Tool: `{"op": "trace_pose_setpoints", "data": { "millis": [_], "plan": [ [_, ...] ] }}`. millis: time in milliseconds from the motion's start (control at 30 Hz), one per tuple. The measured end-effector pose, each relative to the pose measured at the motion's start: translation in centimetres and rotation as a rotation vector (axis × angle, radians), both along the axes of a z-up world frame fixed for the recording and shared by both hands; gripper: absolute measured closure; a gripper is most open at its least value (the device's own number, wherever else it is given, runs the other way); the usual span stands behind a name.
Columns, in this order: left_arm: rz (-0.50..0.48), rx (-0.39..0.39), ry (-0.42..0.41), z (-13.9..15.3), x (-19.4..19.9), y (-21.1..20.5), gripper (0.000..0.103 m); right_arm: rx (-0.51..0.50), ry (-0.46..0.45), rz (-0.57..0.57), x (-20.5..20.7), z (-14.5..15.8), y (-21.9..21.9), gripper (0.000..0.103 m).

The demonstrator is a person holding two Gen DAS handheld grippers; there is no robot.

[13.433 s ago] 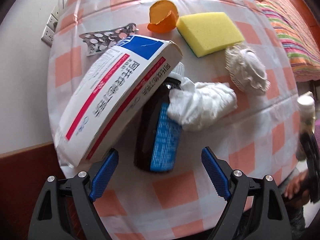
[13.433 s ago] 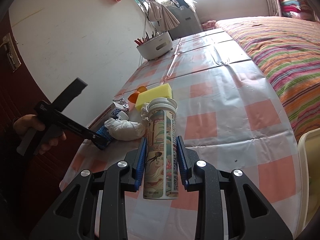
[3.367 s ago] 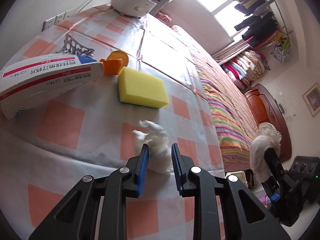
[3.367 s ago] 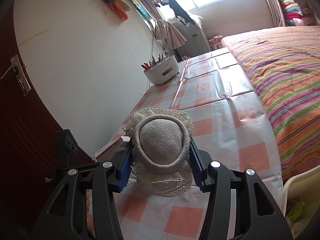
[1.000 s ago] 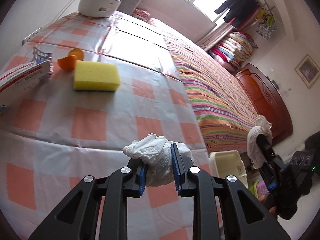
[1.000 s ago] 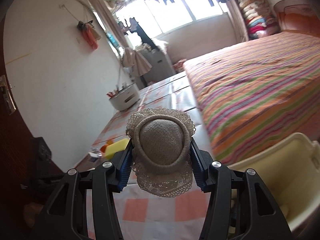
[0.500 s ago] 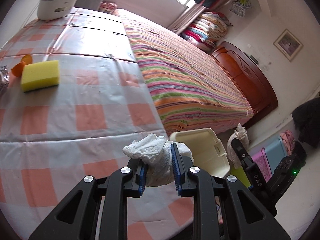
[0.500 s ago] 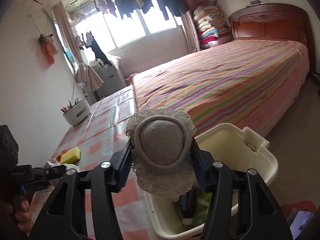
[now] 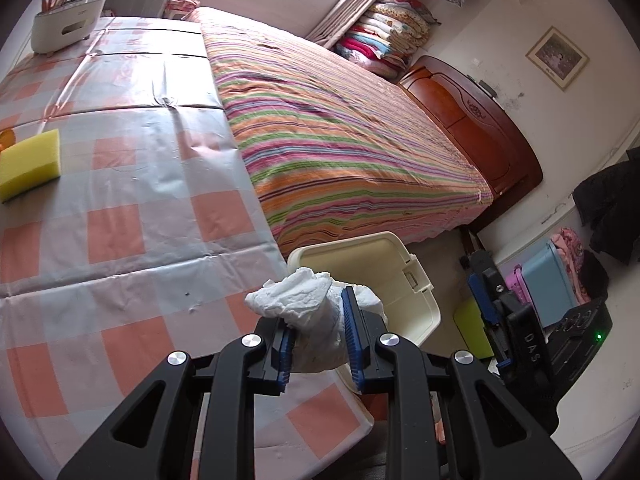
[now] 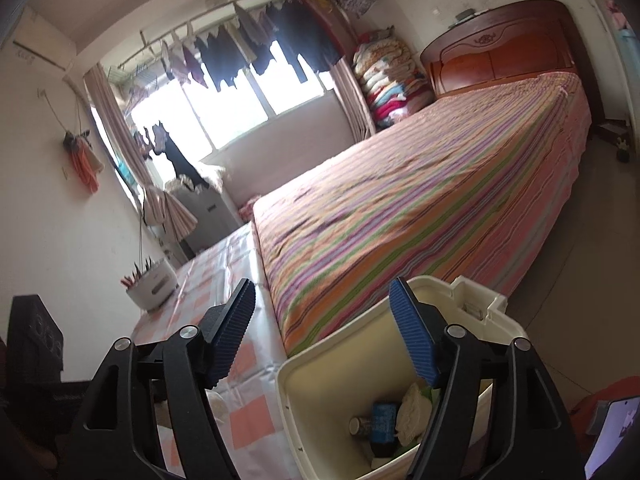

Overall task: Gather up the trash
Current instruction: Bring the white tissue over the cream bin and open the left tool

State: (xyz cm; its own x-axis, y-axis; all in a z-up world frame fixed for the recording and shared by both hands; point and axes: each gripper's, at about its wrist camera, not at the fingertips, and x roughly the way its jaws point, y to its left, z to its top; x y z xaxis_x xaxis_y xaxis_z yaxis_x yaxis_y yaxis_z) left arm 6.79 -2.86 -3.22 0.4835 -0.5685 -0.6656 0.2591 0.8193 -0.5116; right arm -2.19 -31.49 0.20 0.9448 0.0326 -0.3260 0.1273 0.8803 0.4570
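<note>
I have the left gripper (image 9: 320,344) clamped on a crumpled white tissue (image 9: 308,320), its blue pads pressing into both sides of the wad. The tissue hangs just over the corner of the checked table (image 9: 120,200), right at the near rim of the cream bin (image 9: 416,276) that stands on the floor between the table and the striped bed (image 9: 340,120).

My right gripper (image 10: 324,340) sits above the bin (image 10: 320,392) with its fingers spread wide and nothing between them; its jaws have just been opening. Down inside the bin lies the lace pad (image 10: 414,408), pale and round, against a brown bottle with a blue label (image 10: 382,424); another small container beside them is too dim to make out.

Farther from the bin, a yellow sponge (image 9: 30,164) lies on the table near its far-left edge, and a white holder of pens (image 9: 66,20) stands at the table's far end, well away from the bin.
</note>
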Motion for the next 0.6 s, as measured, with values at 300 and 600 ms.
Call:
{"op": "trace_pose_setpoints", "data": {
  "millis": [300, 600],
  "plan": [
    [-0.071, 0.036, 0.018, -0.8, 1.1, -3.9, 0.081, 0.036, -0.061, -0.05, -0.9, 0.0, -1.1, 0.031],
    [-0.107, 0.07, 0.025, -1.5, 1.8, -6.4, 0.08, 0.063, -0.065, -0.071, -0.8, -0.9, -1.3, 0.031]
  ]
}}
